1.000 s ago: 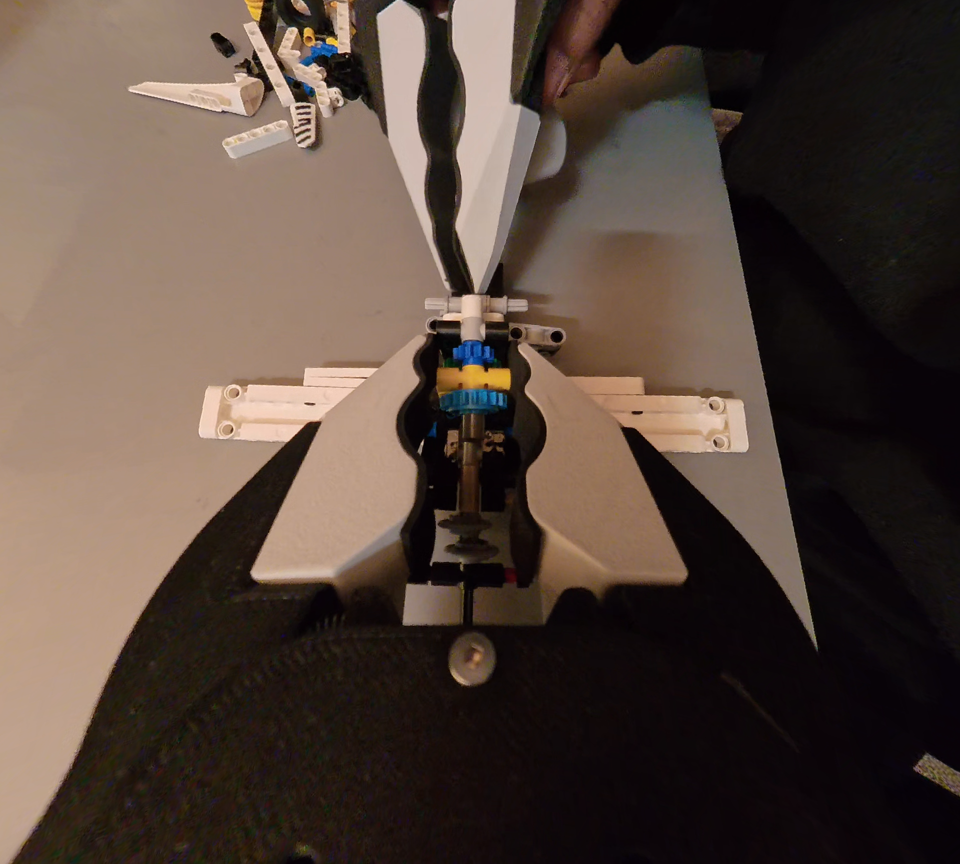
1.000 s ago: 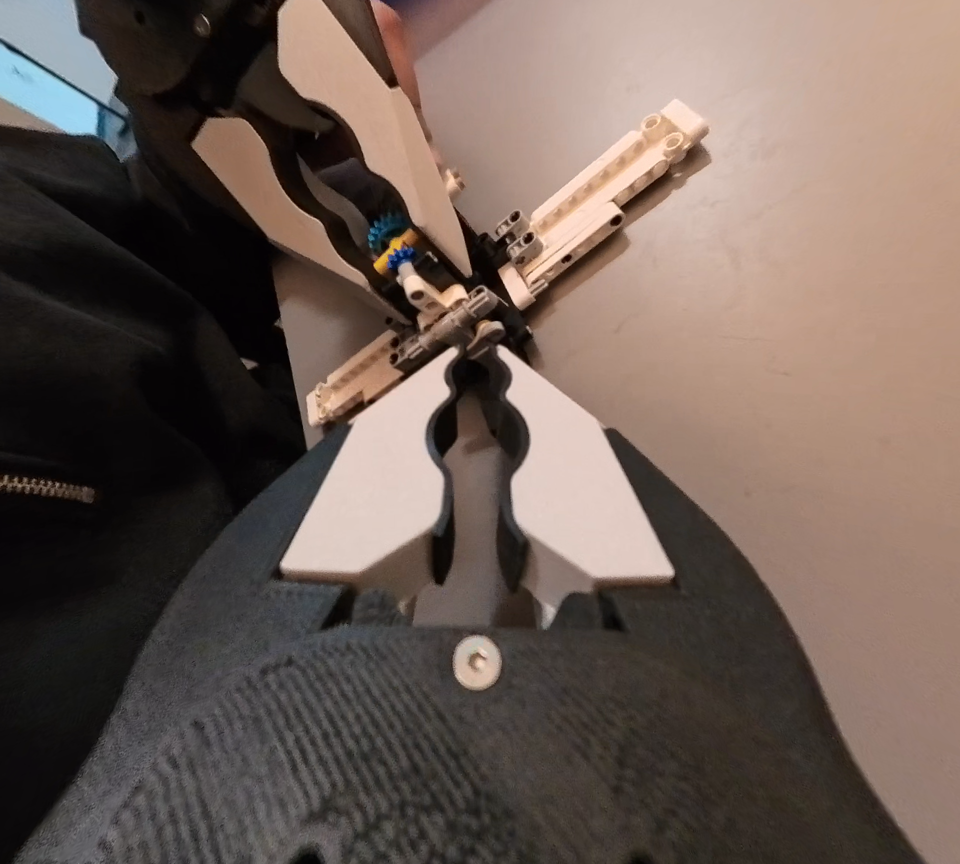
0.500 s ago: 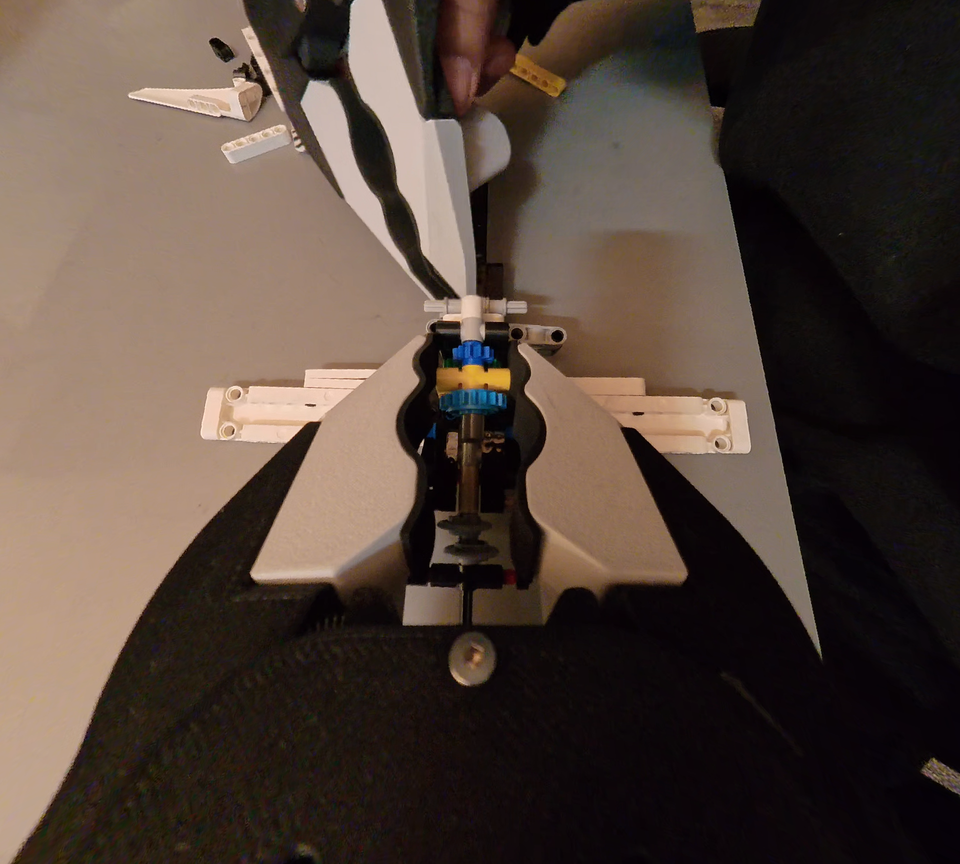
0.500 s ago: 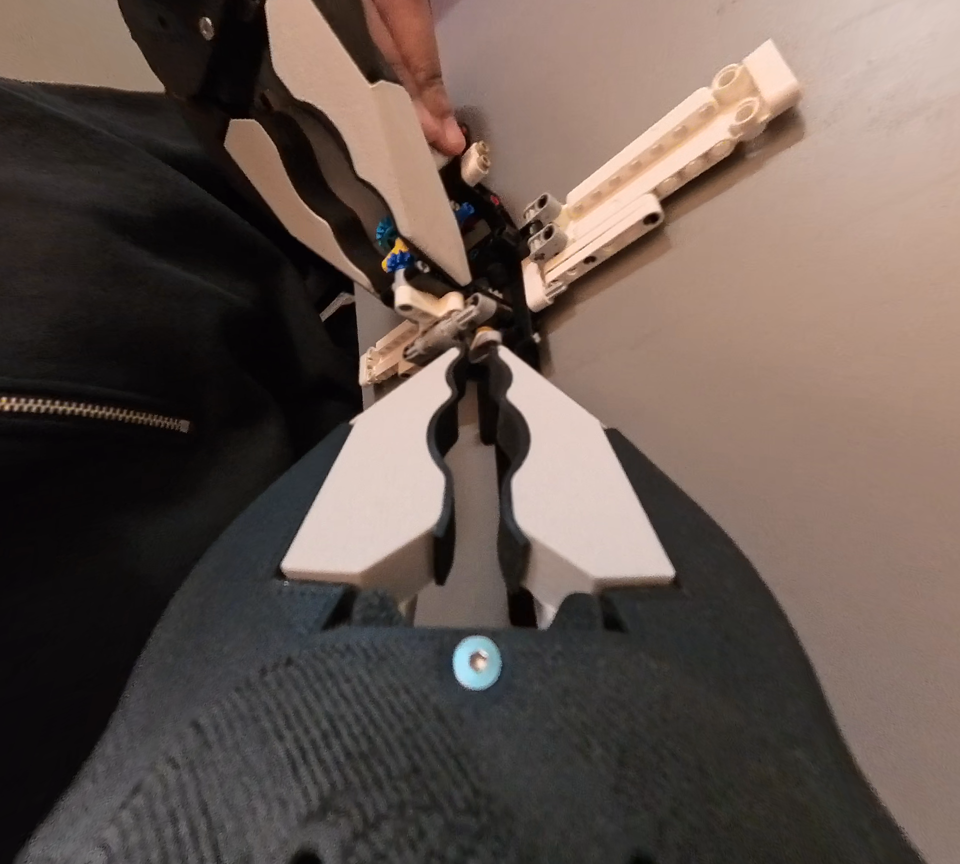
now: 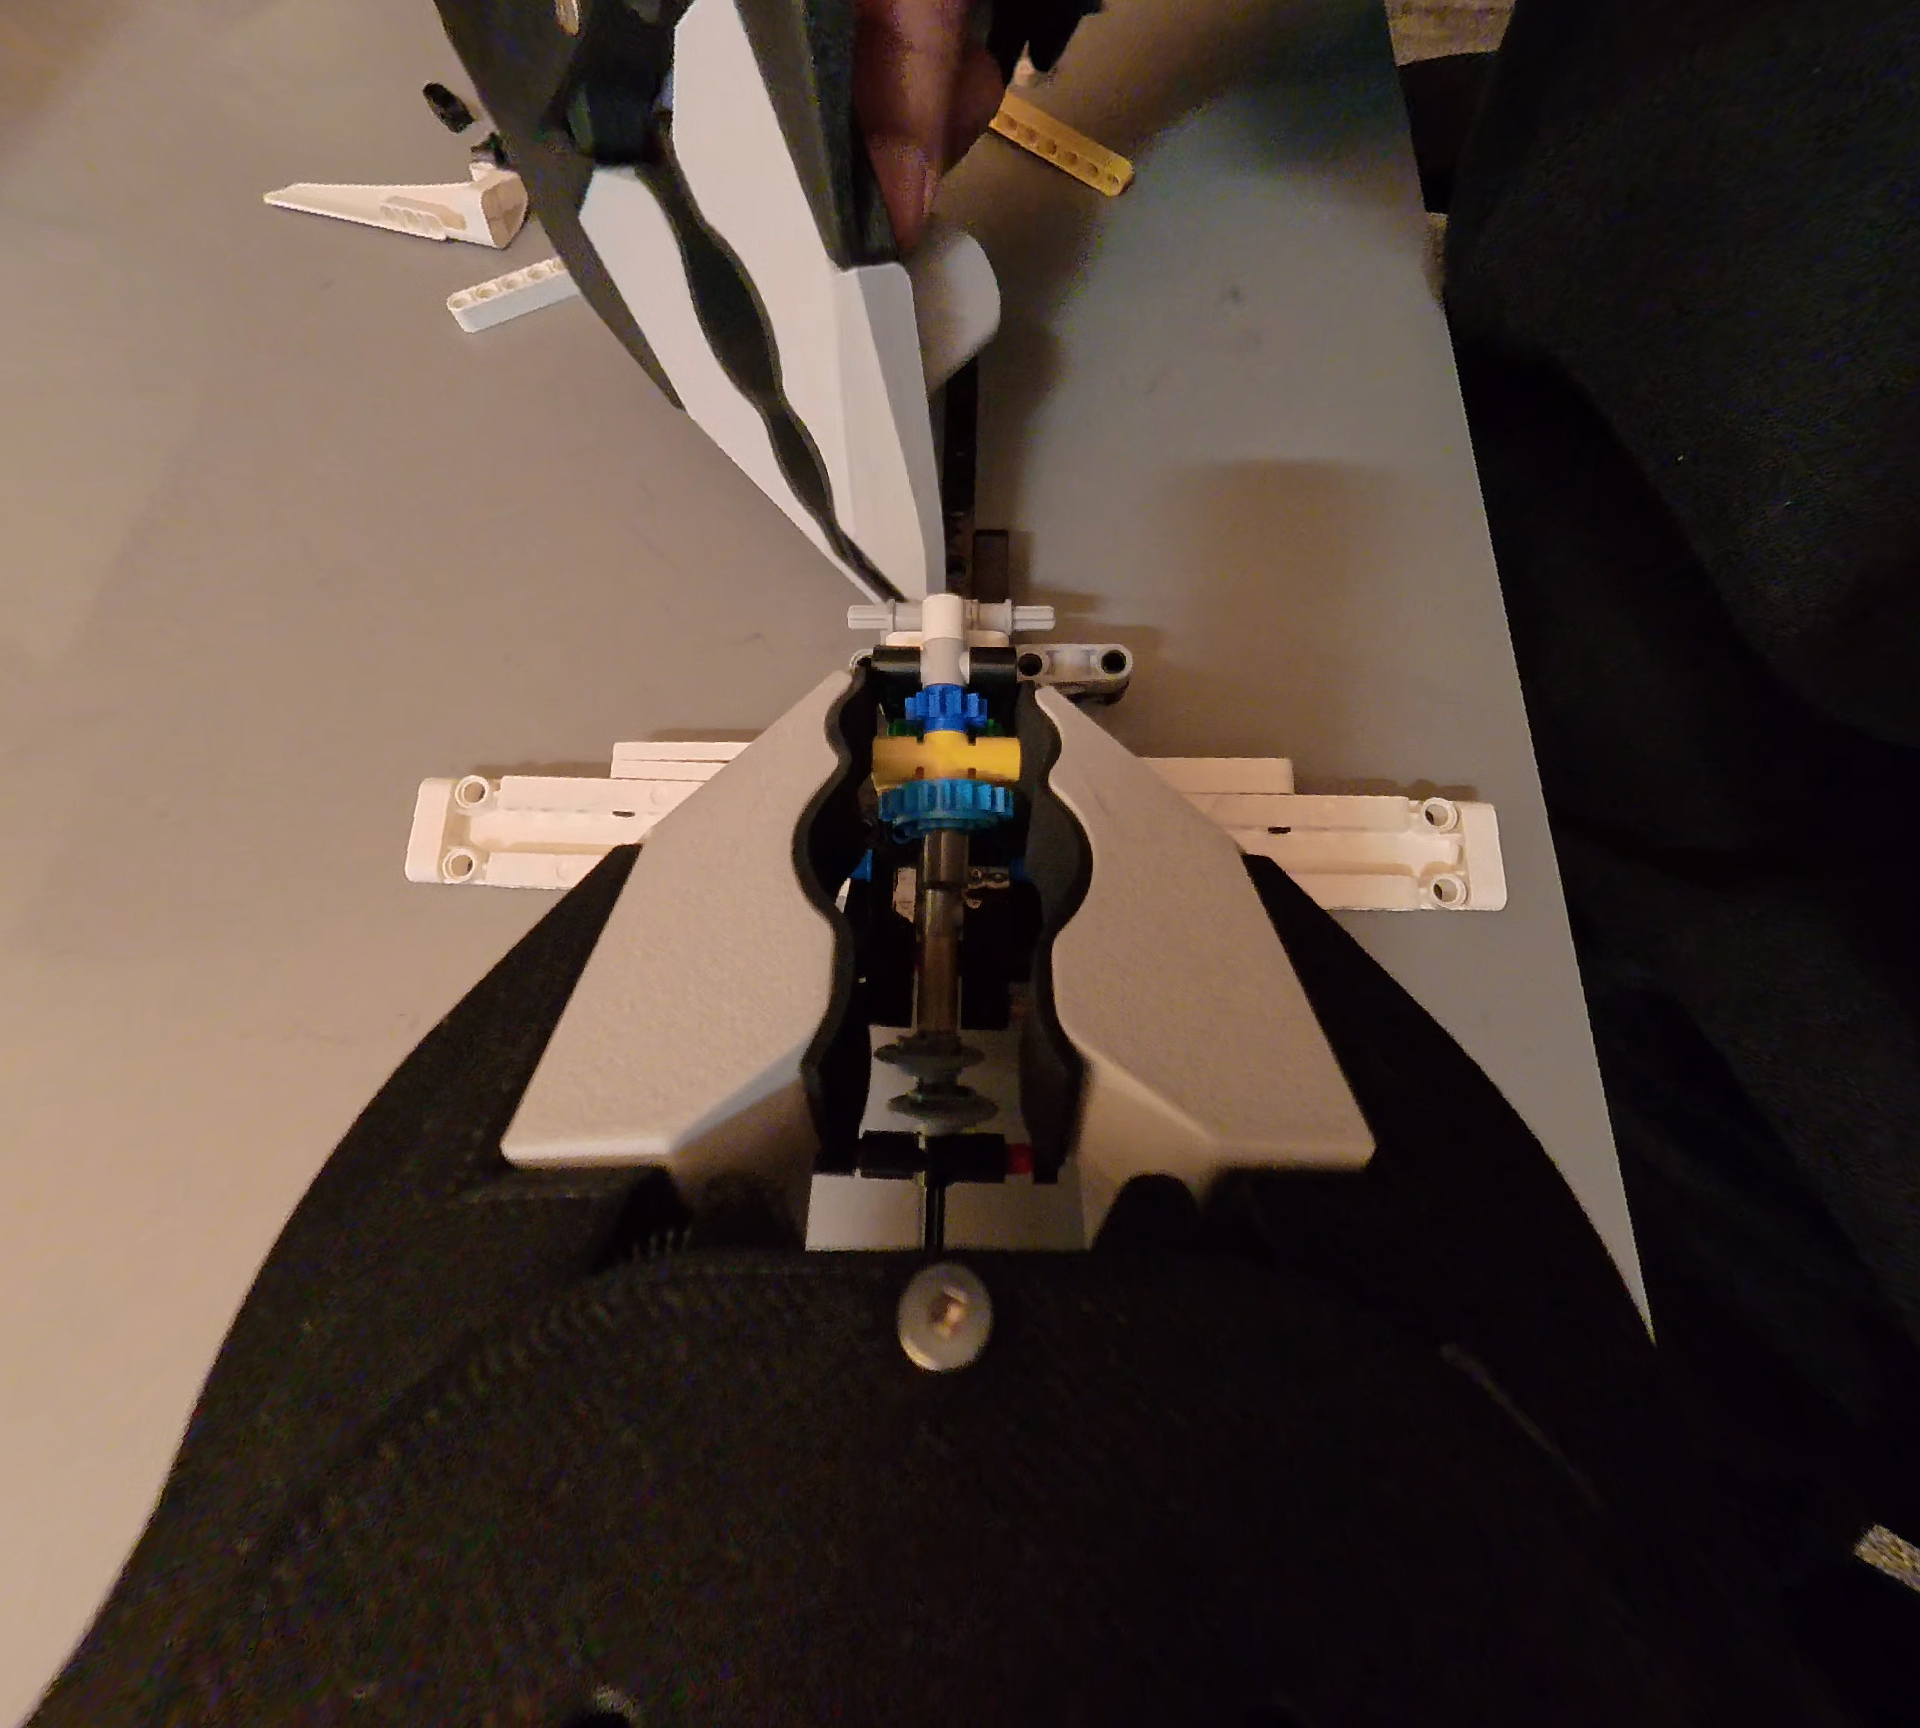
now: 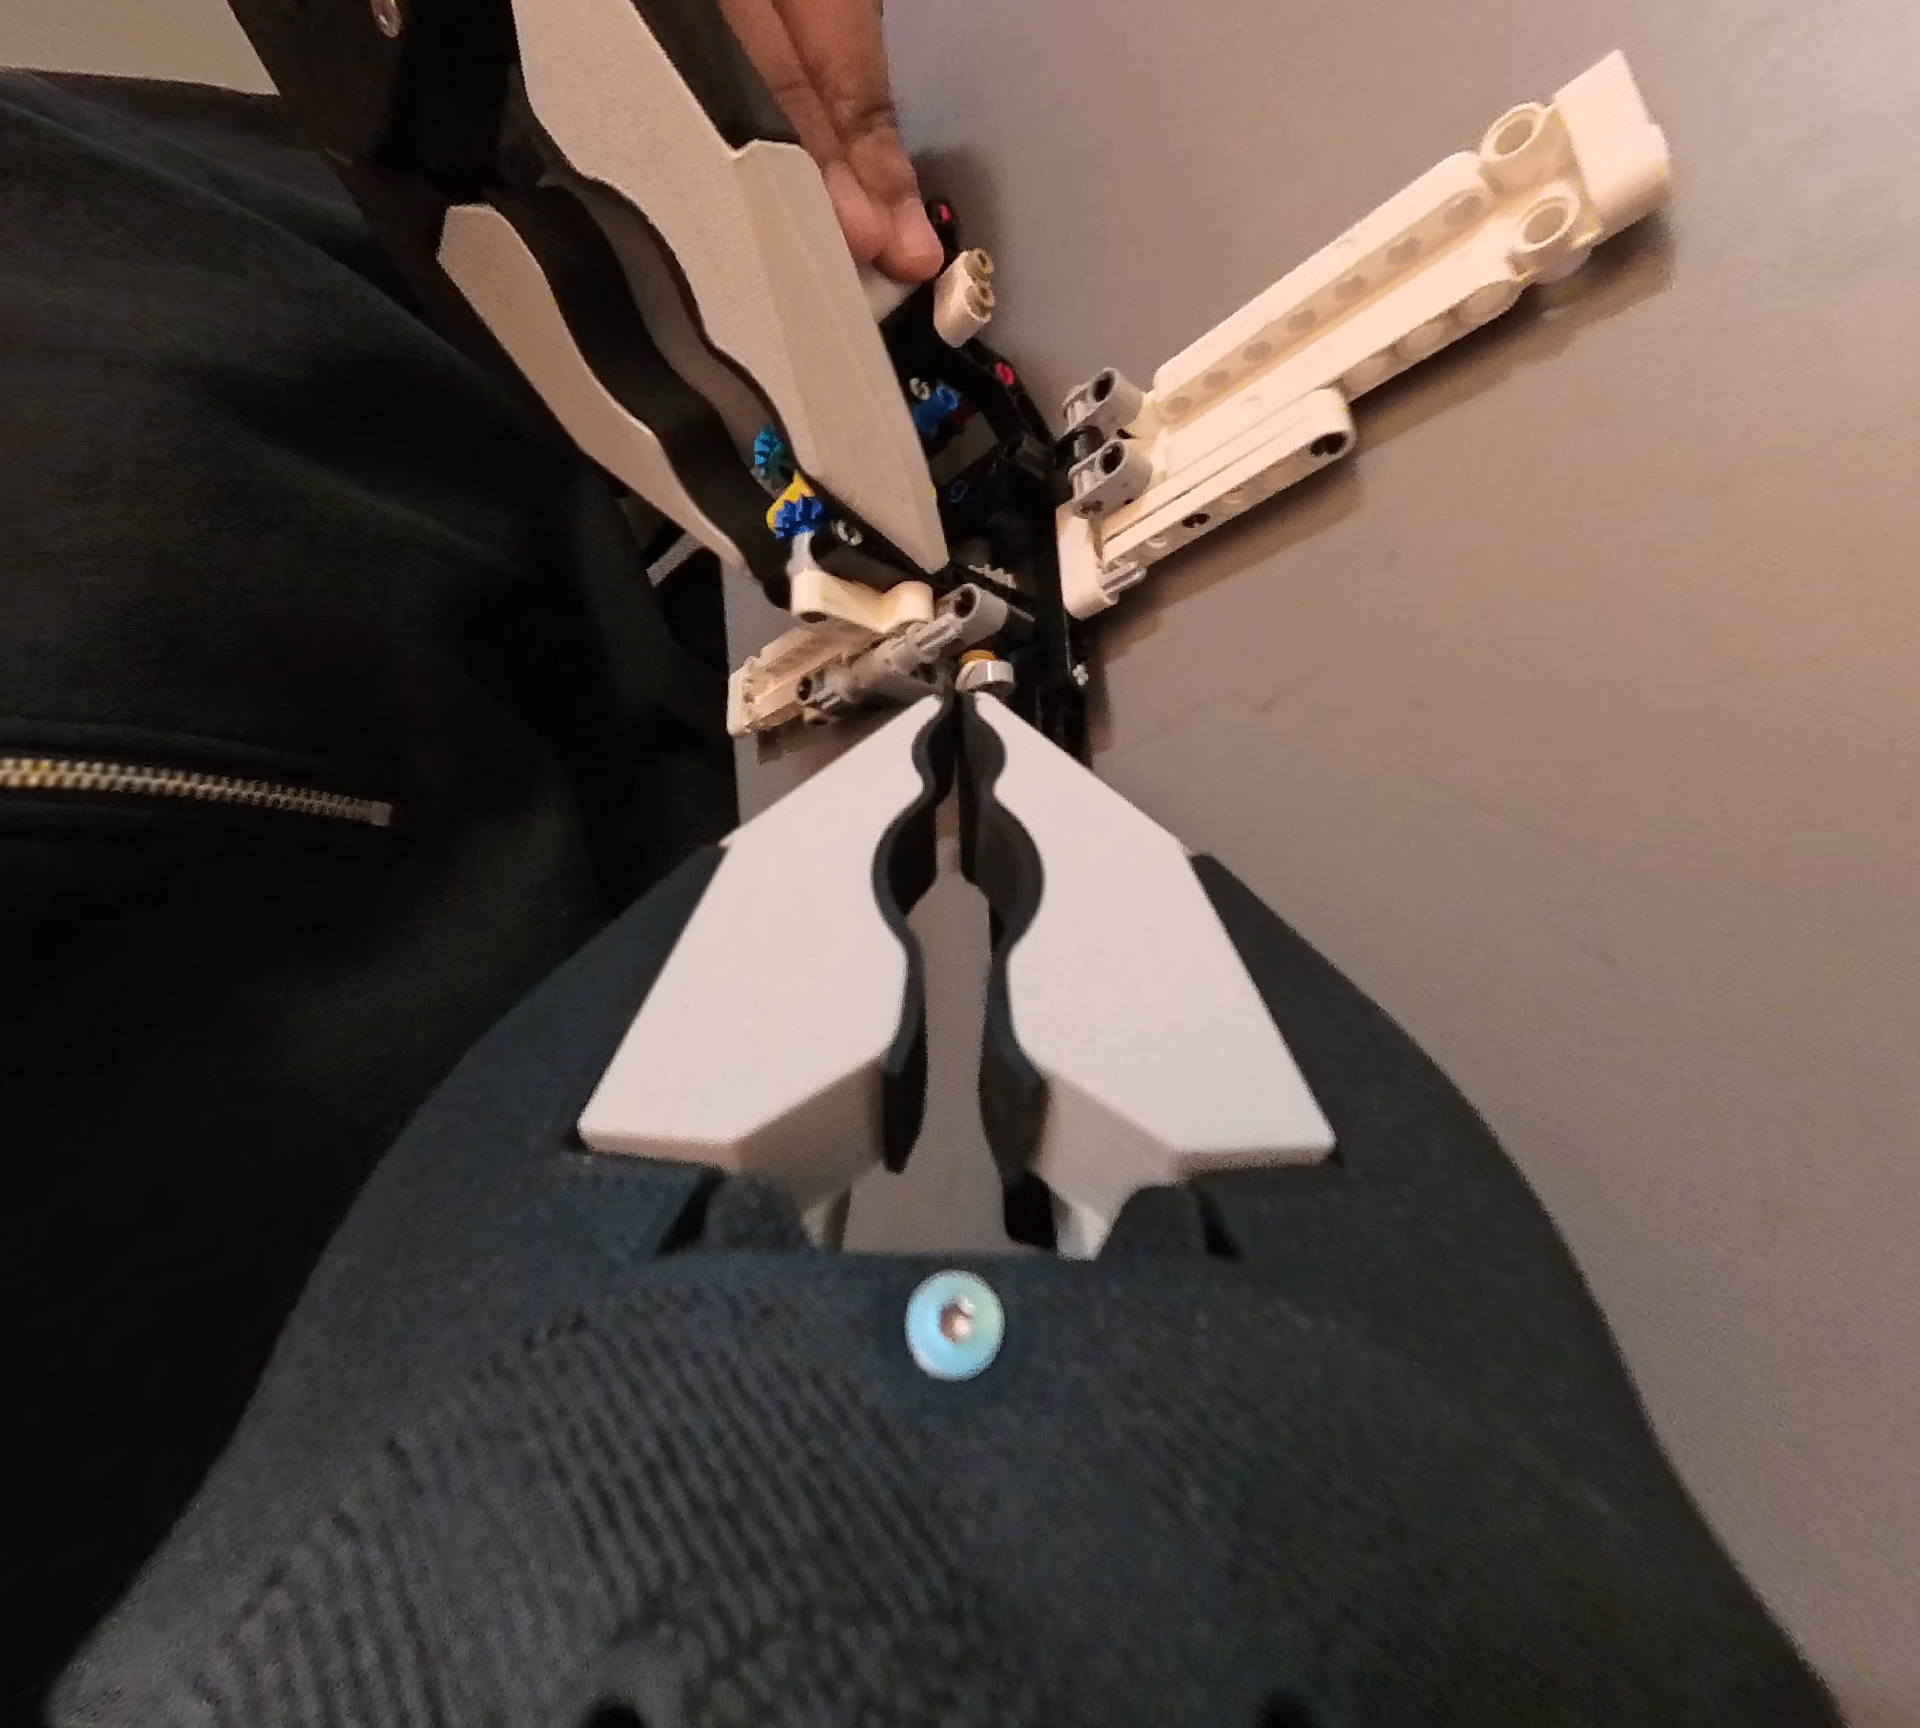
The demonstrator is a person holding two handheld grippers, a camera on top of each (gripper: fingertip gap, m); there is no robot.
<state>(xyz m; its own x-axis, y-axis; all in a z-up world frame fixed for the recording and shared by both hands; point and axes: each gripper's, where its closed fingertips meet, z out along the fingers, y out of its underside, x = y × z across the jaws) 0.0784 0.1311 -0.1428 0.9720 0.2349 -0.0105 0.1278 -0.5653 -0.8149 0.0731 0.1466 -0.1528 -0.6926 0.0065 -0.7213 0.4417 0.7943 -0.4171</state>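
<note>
Flat grey matte tabletop (image 5: 312,535) fills the view under warm, dim light; its straight right edge (image 5: 1507,639) drops into darkness, soft shadows pooling.

Toy brick model (image 5: 943,748) on grey table (image 5: 260,587): black frame carrying a blue gear, yellow block, second blue gear and dark axle in line, with a white cross-piece (image 5: 940,615) at its far end. White beam wings (image 5: 499,831) extend flat to both sides, lying on the table. Left gripper (image 5: 940,691) clamps the central body, pads pressing its flanks. Right gripper (image 6: 954,704), jaws together, has its tips at the model's far end, beside the grey pin (image 6: 935,629) and a small ring (image 6: 987,670).
</note>
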